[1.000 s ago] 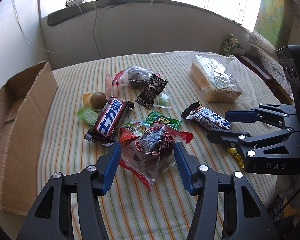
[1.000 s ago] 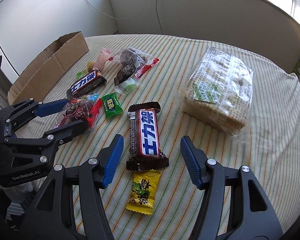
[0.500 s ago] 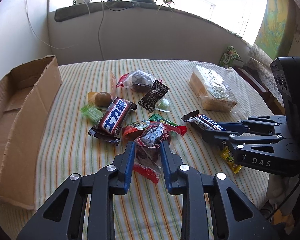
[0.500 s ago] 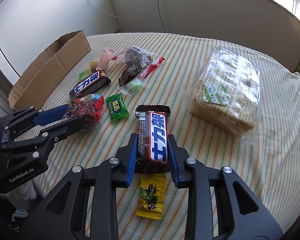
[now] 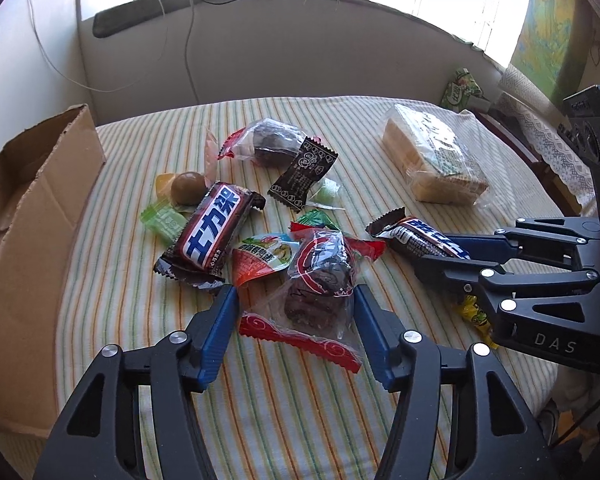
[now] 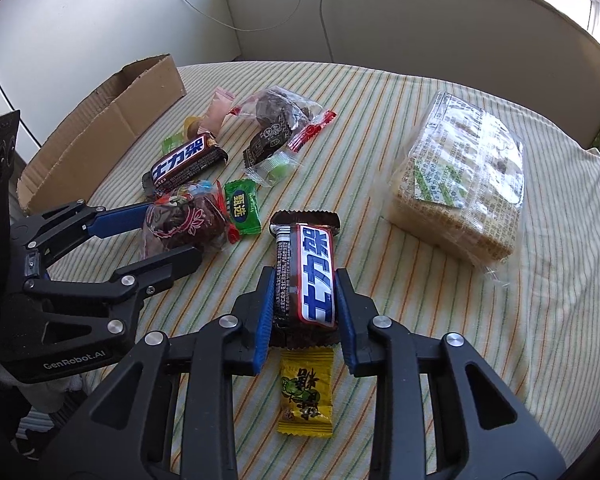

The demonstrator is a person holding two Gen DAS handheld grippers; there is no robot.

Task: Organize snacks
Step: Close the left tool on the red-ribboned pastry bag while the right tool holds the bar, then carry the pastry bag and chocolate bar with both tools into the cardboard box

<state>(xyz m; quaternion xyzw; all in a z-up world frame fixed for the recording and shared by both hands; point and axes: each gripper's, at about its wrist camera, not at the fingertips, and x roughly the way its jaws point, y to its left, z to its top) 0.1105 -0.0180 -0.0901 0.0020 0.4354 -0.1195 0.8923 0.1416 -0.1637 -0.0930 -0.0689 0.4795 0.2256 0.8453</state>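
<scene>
On the striped tabletop (image 5: 112,332), a scatter of snacks lies between a cardboard box (image 5: 32,216) at the far left and a large cracker pack (image 6: 464,184) at the right. The right hand-held gripper (image 6: 304,300) is clamped across the middle of a chocolate bar (image 6: 306,276), gripping its long sides so the bar stays level, with a yellow candy (image 6: 306,396) lying just near of it. The left hand-held gripper (image 5: 292,320) straddles a dark cake in a clear red-edged wrapper (image 5: 320,276); its jaws are opening, with the pads standing off the crinkly film, so the cake rests on the tabletop. A second chocolate bar (image 5: 212,236) lies beside it. The box is probably the destination.
</scene>
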